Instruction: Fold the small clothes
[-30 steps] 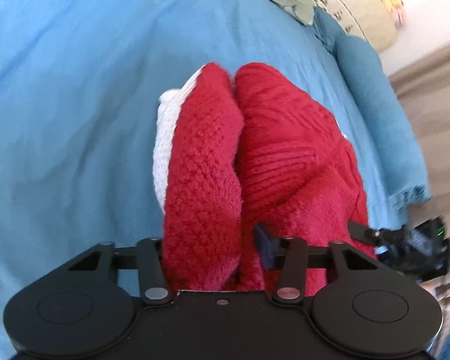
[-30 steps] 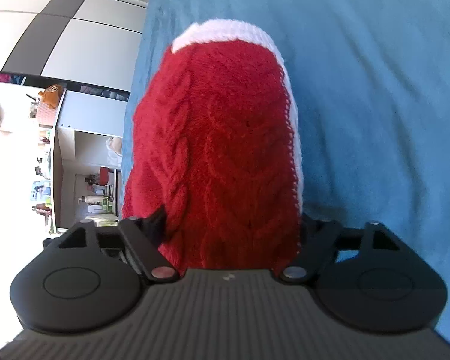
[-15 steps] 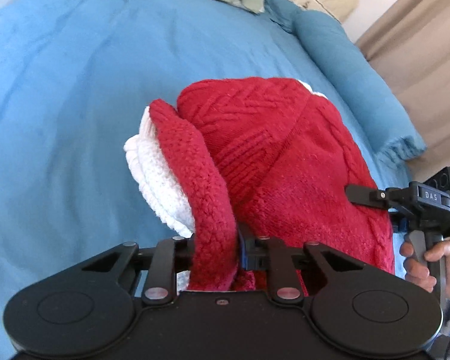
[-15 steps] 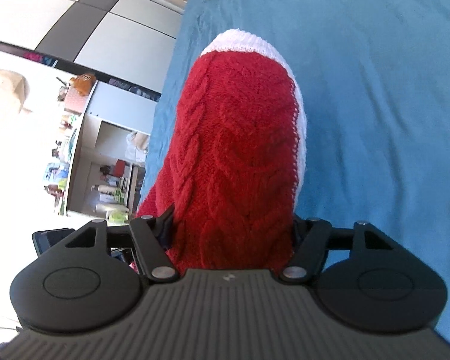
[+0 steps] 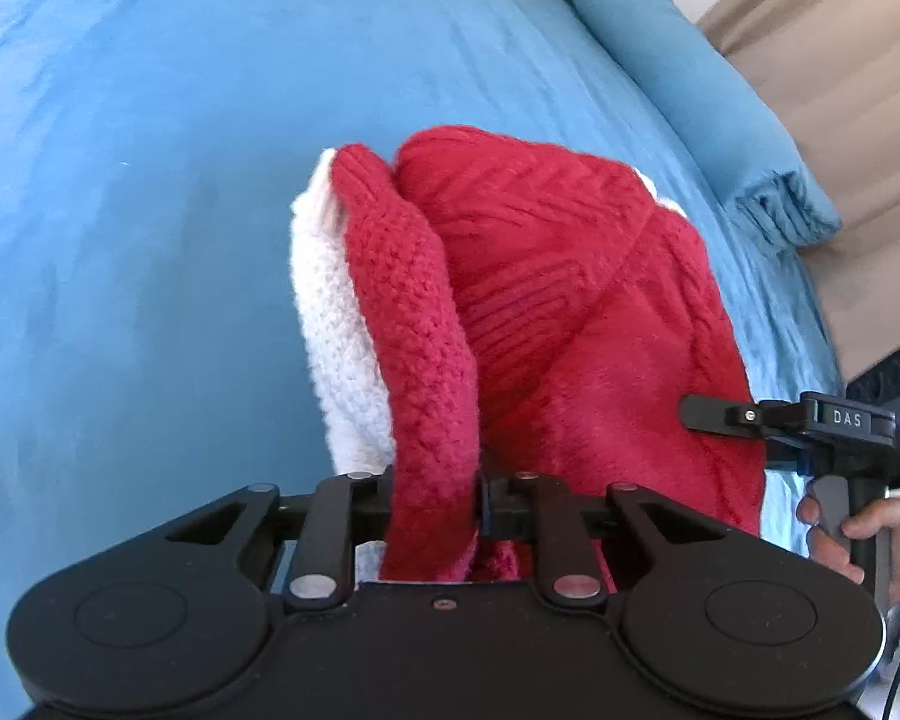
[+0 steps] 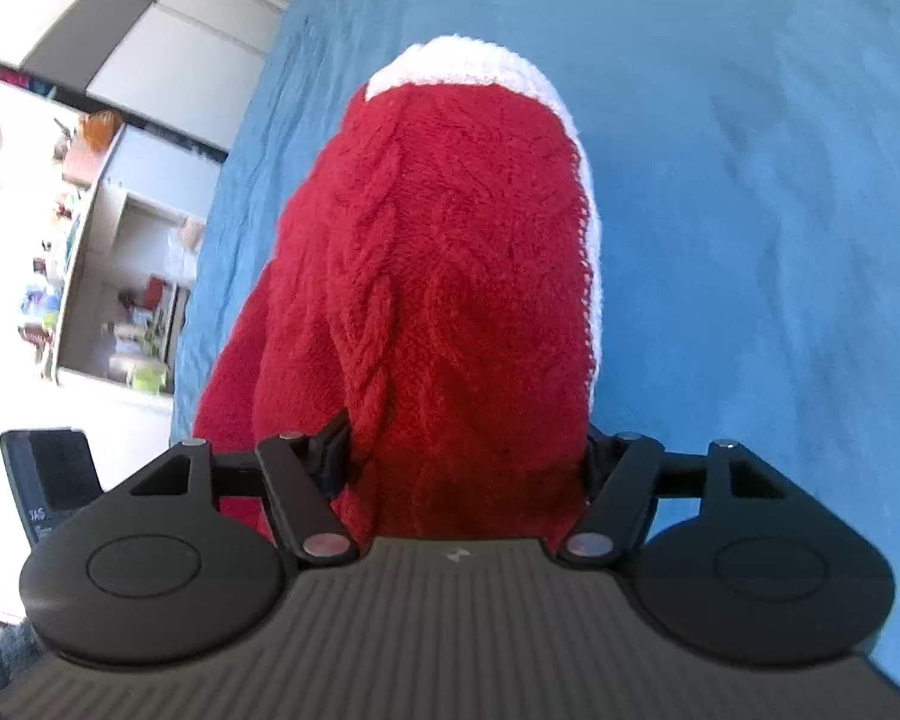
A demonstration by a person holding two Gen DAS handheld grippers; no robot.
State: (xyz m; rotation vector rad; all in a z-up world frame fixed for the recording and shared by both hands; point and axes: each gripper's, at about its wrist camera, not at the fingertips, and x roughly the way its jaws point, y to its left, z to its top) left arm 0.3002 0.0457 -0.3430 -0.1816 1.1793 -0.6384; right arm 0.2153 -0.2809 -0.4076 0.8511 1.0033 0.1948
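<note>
A small red cable-knit sweater [image 5: 570, 312] with white trim [image 5: 336, 324] hangs bunched above the blue bed cover [image 5: 150, 180]. My left gripper [image 5: 435, 495] is shut on a red fold of it, close to the camera. My right gripper [image 6: 465, 456] is shut on another part of the sweater [image 6: 450, 276], which drapes forward and hides the fingertips. The white hem [image 6: 468, 60] shows at the far end. In the left wrist view the right gripper [image 5: 714, 414] shows at the sweater's right edge.
A folded blue blanket [image 5: 690, 90] lies on the far right of the bed, with beige curtains [image 5: 840, 30] behind. In the right wrist view a shelf unit [image 6: 126, 288] with clutter and a wardrobe [image 6: 150, 30] stand to the left beyond the bed edge.
Both grippers keep their hold on the sweater. The left jaws have closed tighter on the fold. The sweater has lifted and swung; the right gripper has come closer in the left view.
</note>
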